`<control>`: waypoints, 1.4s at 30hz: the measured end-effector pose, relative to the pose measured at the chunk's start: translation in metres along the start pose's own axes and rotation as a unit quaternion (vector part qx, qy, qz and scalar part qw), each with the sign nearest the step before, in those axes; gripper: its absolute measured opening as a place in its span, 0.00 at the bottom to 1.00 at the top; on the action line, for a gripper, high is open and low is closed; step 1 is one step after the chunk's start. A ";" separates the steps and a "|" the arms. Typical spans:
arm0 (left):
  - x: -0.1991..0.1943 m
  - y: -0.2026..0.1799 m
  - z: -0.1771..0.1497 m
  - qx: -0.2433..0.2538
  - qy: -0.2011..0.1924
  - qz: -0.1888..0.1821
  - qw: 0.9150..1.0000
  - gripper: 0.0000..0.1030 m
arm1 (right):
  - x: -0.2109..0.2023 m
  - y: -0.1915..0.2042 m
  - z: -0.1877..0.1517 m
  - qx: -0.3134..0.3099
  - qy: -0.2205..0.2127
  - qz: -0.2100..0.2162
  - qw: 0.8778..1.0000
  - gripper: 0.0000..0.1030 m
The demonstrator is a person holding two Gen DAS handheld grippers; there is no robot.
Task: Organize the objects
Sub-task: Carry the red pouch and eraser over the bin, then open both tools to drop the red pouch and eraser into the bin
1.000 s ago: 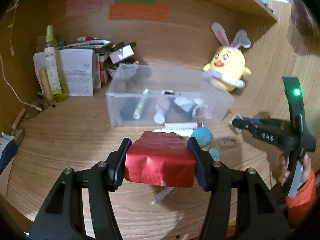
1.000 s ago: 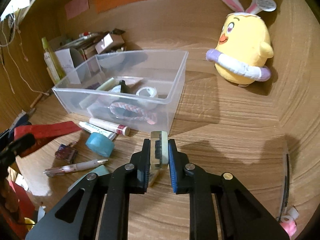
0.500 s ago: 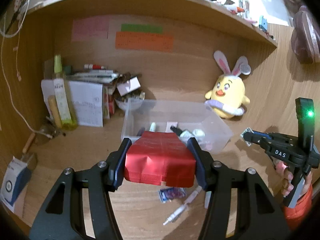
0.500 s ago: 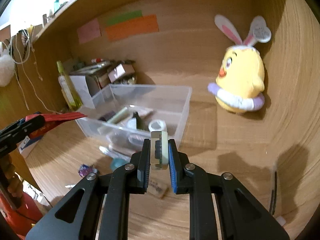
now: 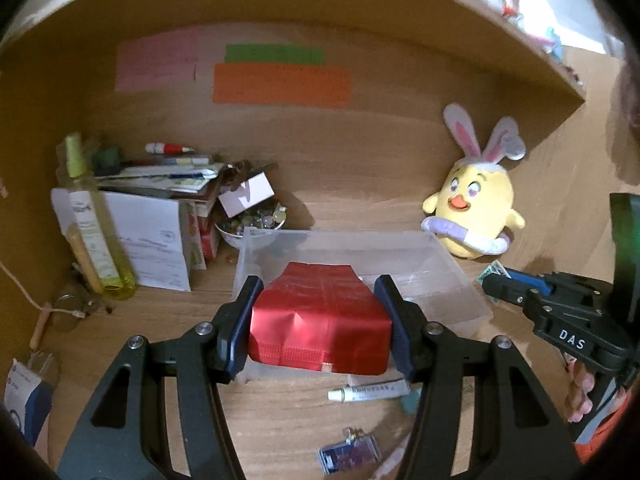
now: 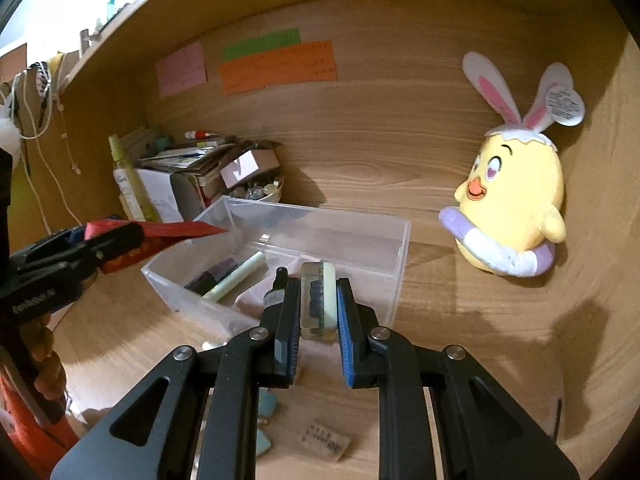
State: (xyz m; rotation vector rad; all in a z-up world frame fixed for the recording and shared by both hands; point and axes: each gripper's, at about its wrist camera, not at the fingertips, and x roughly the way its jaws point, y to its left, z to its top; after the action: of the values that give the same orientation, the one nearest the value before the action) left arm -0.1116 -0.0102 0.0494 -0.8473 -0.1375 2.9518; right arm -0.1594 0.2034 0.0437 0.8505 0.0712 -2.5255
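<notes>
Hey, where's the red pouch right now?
The red pouch is clamped in the left tool, held over the near-left end of the clear bin, centre of the left wrist view.

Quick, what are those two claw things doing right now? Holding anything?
Left gripper: closed on a red foil pouch.
Right gripper: closed on a small pale block.

A home desk nook is suggested by the wooden tabletop [image 6: 460,320], sticky notes [image 5: 280,84], a plush chick [image 6: 516,200], stacked papers [image 5: 160,176] and an overhead shelf [image 5: 500,52].
</notes>
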 end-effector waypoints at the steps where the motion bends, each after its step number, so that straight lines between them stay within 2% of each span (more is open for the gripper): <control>1: 0.005 -0.001 0.001 0.001 0.004 0.000 1.000 0.55 | 0.005 0.000 0.002 0.000 0.003 -0.001 1.000 0.14; 9: 0.047 -0.010 0.010 0.022 0.034 0.005 0.999 0.55 | 0.045 -0.002 0.010 0.001 0.038 -0.010 0.999 0.14; 16: 0.082 -0.014 0.015 0.023 0.062 -0.014 0.998 0.55 | 0.074 -0.004 0.008 -0.013 0.068 -0.019 0.997 0.14; 25: 0.116 -0.016 0.008 0.026 0.098 -0.015 0.995 0.55 | 0.095 -0.005 0.008 -0.019 0.088 -0.022 0.996 0.14; 35: 0.120 -0.019 0.001 0.041 0.112 -0.017 0.993 0.55 | 0.103 0.000 0.008 -0.031 0.101 -0.026 0.994 0.16; 40: 0.112 -0.021 0.004 0.043 0.105 -0.014 0.993 0.59 | 0.090 0.001 0.010 -0.027 0.089 -0.023 0.995 0.28; 42: 0.105 -0.021 0.005 0.042 0.097 -0.015 0.994 0.66 | 0.082 0.001 0.010 -0.028 0.081 -0.024 0.996 0.31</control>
State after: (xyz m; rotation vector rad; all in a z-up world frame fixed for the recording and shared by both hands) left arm -0.2020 0.0199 0.0008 -1.1031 -0.0160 2.8049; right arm -0.2217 0.1658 0.0042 1.0417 0.2169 -2.4815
